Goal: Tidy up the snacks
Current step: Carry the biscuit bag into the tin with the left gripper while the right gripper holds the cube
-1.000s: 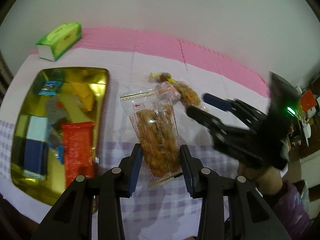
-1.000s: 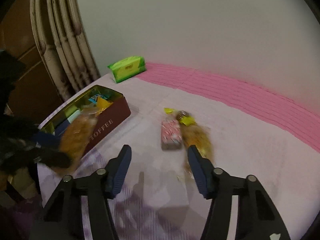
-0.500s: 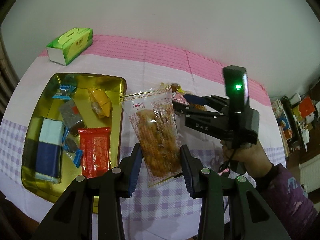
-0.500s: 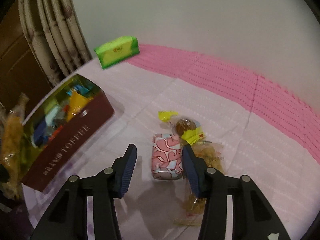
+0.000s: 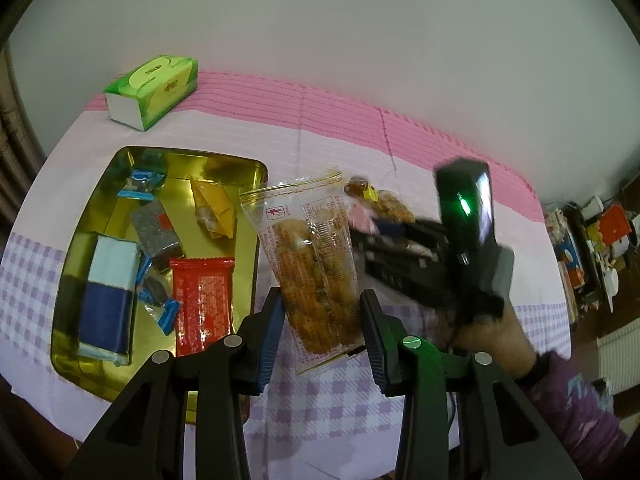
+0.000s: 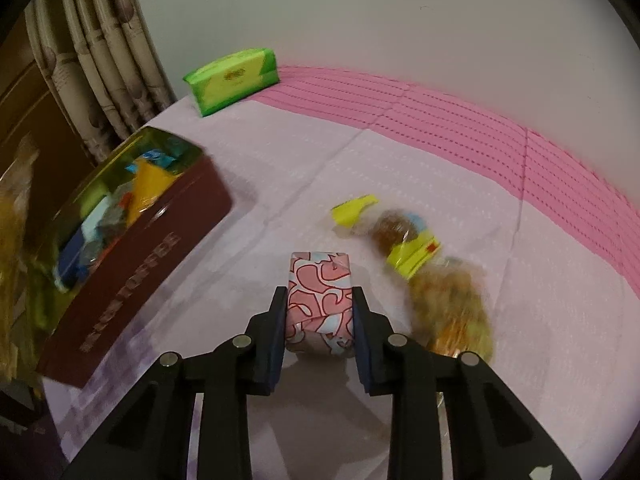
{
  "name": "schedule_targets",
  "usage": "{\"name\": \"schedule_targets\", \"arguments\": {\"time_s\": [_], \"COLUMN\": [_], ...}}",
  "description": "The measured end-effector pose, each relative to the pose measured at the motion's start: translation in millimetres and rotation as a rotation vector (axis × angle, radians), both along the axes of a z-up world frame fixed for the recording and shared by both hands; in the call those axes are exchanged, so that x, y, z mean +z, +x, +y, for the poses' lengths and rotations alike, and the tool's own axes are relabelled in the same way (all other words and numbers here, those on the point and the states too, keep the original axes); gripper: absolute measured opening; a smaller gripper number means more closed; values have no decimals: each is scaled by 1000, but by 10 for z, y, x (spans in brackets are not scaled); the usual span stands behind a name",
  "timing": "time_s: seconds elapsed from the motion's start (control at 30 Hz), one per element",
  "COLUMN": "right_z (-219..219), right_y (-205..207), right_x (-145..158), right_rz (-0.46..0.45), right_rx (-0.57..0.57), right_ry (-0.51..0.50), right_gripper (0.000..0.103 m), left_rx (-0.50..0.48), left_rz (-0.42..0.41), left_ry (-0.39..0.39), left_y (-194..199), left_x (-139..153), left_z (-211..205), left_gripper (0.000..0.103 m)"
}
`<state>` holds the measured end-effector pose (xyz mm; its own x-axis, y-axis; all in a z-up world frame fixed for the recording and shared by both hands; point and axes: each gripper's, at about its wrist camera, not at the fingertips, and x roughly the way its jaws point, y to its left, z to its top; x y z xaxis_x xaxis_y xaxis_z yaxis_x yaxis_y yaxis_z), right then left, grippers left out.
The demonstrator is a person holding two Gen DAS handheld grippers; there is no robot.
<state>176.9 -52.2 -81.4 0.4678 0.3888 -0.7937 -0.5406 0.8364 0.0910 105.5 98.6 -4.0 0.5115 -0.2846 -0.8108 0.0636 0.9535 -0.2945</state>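
Clear packet of fried snacks [image 5: 320, 276] gripped by left gripper [image 5: 322, 320], held above tablecloth [image 5: 328, 404] beside gold tin [image 5: 256, 216], pink patterned packet [image 6: 320, 300] lying on cloth, clamped between just-closing jaws of right gripper [image 6: 320, 320], yellow-wrapped sweets [image 6: 400, 236] nearby.

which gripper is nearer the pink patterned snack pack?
Right. The right gripper has just closed its jaws on the pink patterned snack pack. The left gripper holds a clear fried-snack bag beside the tin, farther off.
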Motion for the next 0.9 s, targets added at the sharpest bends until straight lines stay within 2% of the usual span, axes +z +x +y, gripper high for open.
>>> {"name": "schedule_targets", "arguments": {"time_s": [0.2, 0.37, 0.67, 0.9], "right_z": [-172, -282, -312, -294], "right_y": [-703, -1065, -1188, -1194], "right_x": [60, -54, -72, -79], "right_rz": [-16, 2, -24, -42], "right_rx": [-18, -56, -100, -105], "right_ry": [76, 80, 85, 72], "right_gripper": [27, 27, 27, 27], "left_rx": [22, 65, 164, 194], "left_rz": [-18, -20, 3, 9], "left_ry": [0, -7, 53, 76], "left_y": [-72, -150, -283, -220], "left_x": [75, 94, 2, -104], "left_z": [118, 336, 816, 951], "left_gripper": [39, 39, 39, 39]}}
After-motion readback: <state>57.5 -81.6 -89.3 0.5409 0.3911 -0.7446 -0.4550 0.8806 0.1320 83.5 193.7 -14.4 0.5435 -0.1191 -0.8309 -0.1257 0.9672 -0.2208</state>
